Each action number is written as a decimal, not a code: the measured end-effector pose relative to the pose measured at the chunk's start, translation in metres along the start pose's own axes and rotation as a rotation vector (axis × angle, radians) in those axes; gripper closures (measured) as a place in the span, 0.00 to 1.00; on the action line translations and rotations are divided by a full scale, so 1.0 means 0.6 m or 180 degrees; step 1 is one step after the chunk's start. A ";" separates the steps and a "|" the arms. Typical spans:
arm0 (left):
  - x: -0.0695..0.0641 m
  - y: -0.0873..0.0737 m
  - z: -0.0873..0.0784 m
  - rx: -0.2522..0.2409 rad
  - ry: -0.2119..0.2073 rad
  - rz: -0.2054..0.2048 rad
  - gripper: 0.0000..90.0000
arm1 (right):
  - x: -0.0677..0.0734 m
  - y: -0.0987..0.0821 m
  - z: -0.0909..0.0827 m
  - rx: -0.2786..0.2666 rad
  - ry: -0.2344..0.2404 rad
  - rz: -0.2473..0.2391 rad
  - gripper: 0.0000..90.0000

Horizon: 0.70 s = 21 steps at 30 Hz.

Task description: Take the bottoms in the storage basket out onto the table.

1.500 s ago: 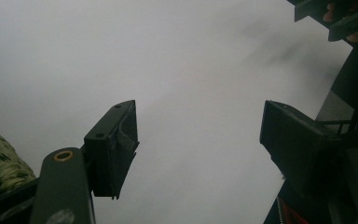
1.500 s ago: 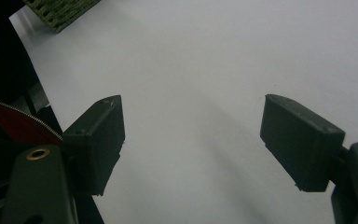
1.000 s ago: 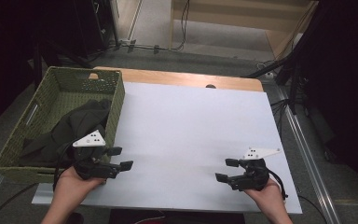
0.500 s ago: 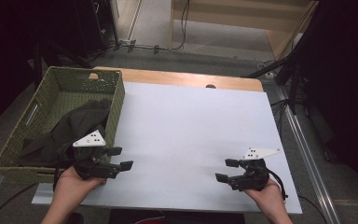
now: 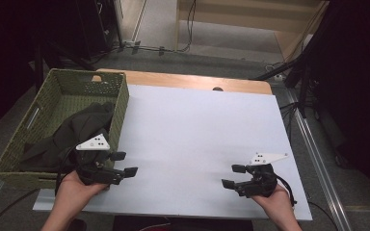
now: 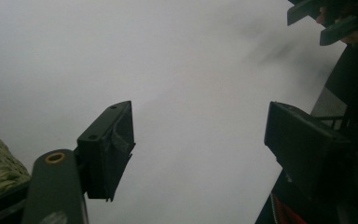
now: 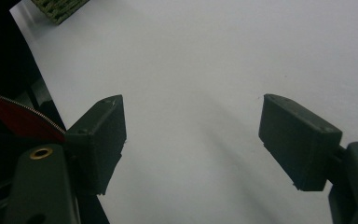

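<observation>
The desk (image 5: 197, 125) carries a white sheet that covers nearly all of its top; a strip of bare wood shows along the far edge. The wide middle of the sheet is free between the two hands, with open room on every side of the right one. At the left edge stands one green woven basket (image 5: 120, 103), its near right corner just beside the left tongs (image 5: 124, 163). One dark cloth (image 5: 77, 130) lies crumpled inside the basket, heaped toward the near end and rising against the right wall; it looks soft, matt and dark grey-green, with deep folds. The left tongs rest low over the sheet near the front edge, pointing toward the middle, and their jaws have just been opening; they stand apart with nothing between them, as the left gripper view shows bare white sheet in the gap. The right tongs (image 5: 233, 175) sit well apart from them near the front right, pointing left, jaws also apart and holding nothing. Two tongs, one basket, one cloth.
</observation>
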<state>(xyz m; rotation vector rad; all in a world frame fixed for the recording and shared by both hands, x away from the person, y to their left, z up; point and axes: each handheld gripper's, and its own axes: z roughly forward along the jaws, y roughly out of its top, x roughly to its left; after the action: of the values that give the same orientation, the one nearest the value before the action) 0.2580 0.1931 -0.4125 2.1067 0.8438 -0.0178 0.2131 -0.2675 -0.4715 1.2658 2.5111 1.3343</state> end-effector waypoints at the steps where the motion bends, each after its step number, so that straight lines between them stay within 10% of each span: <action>1: -0.002 0.004 -0.001 0.0040 -0.0064 -0.0013 0.18 | 0.001 0.000 0.000 -0.0002 0.0001 0.0012 0.24; 10: -0.010 0.032 -0.036 -0.0150 -0.0186 0.0082 0.16 | 0.001 0.000 -0.002 -0.0017 0.0002 0.0012 0.24; 21: 0.000 0.085 -0.068 0.0134 -0.0262 0.0254 0.16 | 0.002 0.002 0.006 0.0035 0.0042 -0.0010 0.24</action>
<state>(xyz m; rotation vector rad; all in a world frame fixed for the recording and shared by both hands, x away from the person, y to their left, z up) 0.2763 0.2013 -0.3500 2.1622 0.7160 -0.0801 0.2143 -0.2639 -0.4727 1.2587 2.5316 1.3345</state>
